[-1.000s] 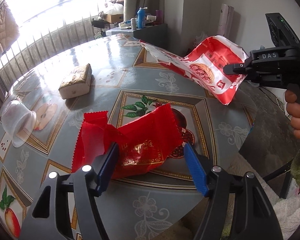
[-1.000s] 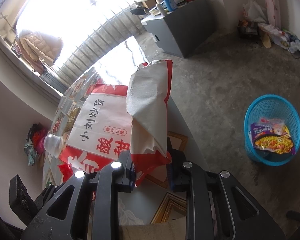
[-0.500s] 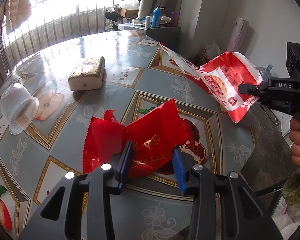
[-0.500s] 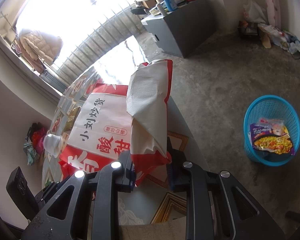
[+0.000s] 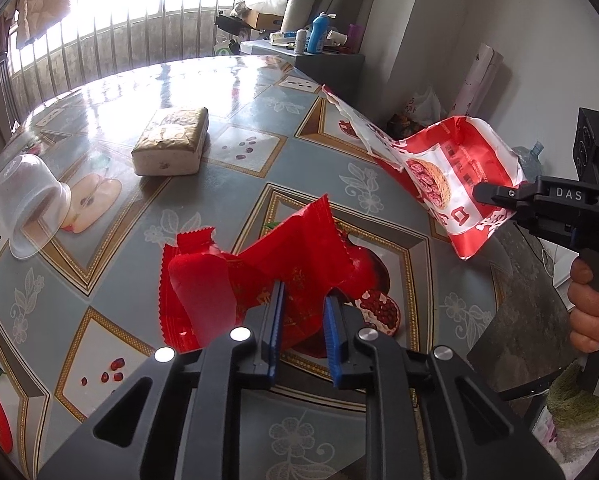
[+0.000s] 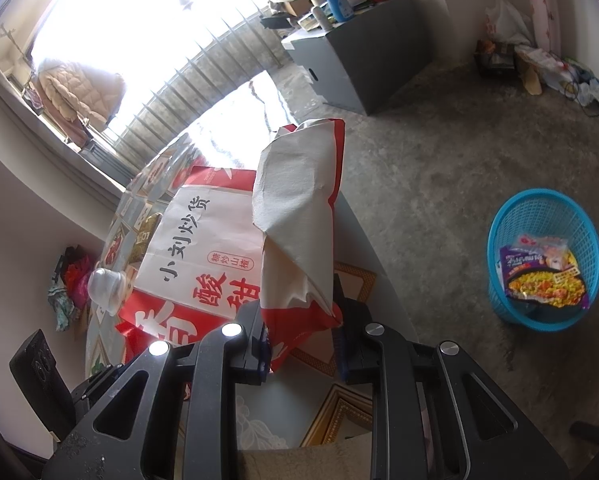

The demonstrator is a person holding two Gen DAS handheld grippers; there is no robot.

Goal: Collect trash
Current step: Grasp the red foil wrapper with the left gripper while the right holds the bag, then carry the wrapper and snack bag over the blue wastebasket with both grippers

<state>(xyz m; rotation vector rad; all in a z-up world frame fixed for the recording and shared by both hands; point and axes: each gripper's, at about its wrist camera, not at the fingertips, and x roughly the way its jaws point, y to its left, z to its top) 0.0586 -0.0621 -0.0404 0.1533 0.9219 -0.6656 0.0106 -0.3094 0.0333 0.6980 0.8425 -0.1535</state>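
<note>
Wrapper pinch on desk (image 5: 111,240), both hands loaded.
Left gripper (image 5: 301,328) fingers had just been closing onto red wrapper (image 5: 291,268); right gripper (image 6: 303,344) pinched snack bag (image 6: 299,208). Squeeze firm before lifting toward blue basket (image 6: 495,296).

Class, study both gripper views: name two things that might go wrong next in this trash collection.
1. The left gripper, jaws just closing, pinches only an edge of the red wrapper; it may slip out when lifted.
2. The right gripper holds the red-and-white bag by a corner; it could miss the blue basket.
</note>
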